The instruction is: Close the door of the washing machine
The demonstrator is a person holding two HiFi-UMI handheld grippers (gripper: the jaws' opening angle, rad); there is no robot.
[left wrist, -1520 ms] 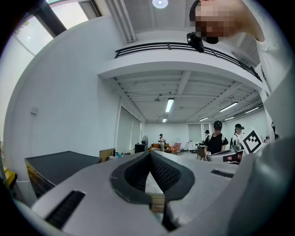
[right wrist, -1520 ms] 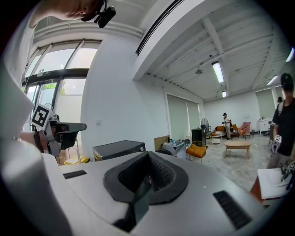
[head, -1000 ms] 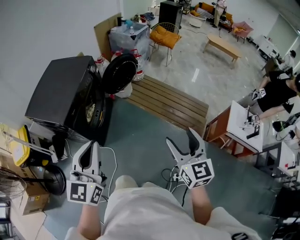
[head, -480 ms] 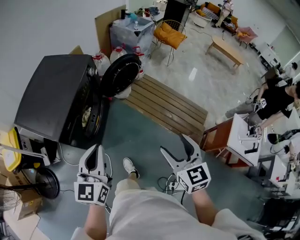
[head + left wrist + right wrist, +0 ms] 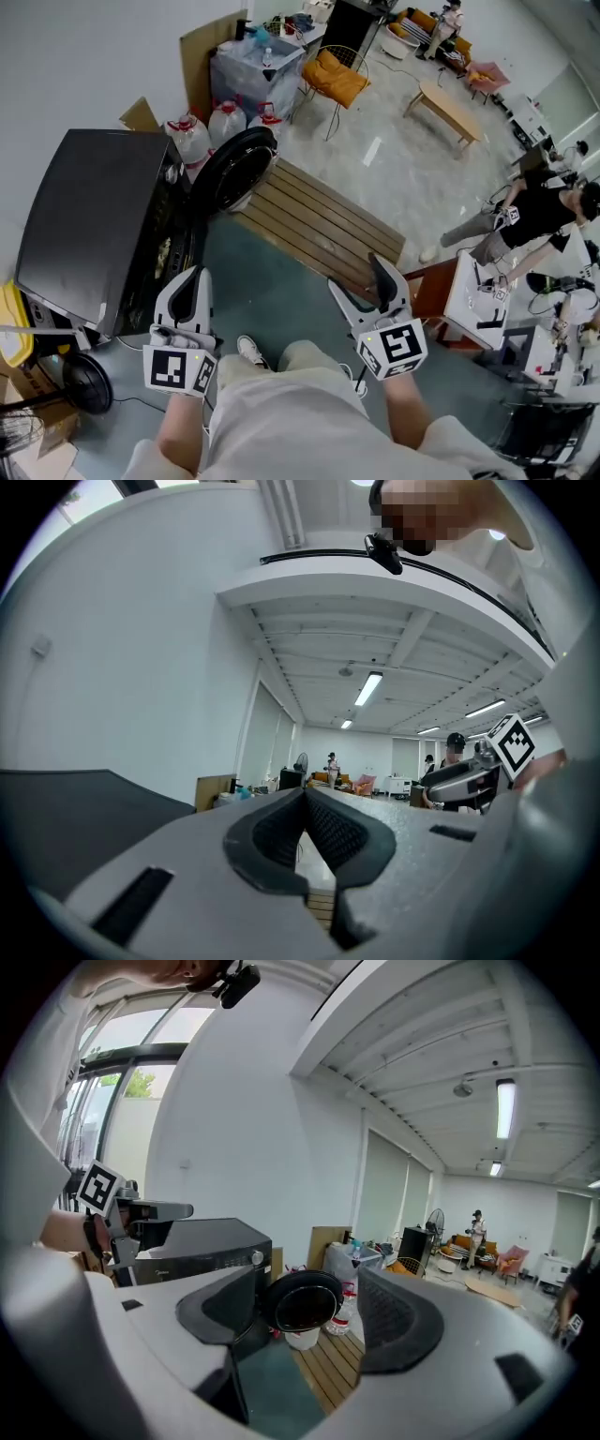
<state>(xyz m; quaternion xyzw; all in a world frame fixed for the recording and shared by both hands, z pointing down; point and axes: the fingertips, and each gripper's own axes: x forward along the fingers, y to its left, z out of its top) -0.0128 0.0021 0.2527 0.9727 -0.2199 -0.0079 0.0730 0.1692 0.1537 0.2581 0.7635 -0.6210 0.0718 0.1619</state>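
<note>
The black washing machine (image 5: 84, 225) stands at the left against the wall, and its round door (image 5: 230, 173) is swung wide open toward the room. My left gripper (image 5: 191, 277) is shut with nothing in it and hangs just in front of the machine's front face. The left gripper view shows its jaws meeting at the tip (image 5: 305, 797). My right gripper (image 5: 359, 275) is open and empty over the grey floor, well to the right of the door. In the right gripper view the open door (image 5: 302, 1304) and the machine (image 5: 202, 1241) appear between its spread jaws, still at a distance.
A slatted wooden platform (image 5: 319, 225) lies on the floor just beyond the door. Water jugs (image 5: 225, 120) and a cardboard sheet stand behind the machine, with an orange chair (image 5: 336, 73) farther back. A floor fan (image 5: 80, 394) sits at the lower left. A white desk (image 5: 469, 291) and a person (image 5: 539, 211) are at the right.
The person has stepped forward, so the machine and its door sit nearer and lower in the head view. Both grippers keep their states. The door stays open.
</note>
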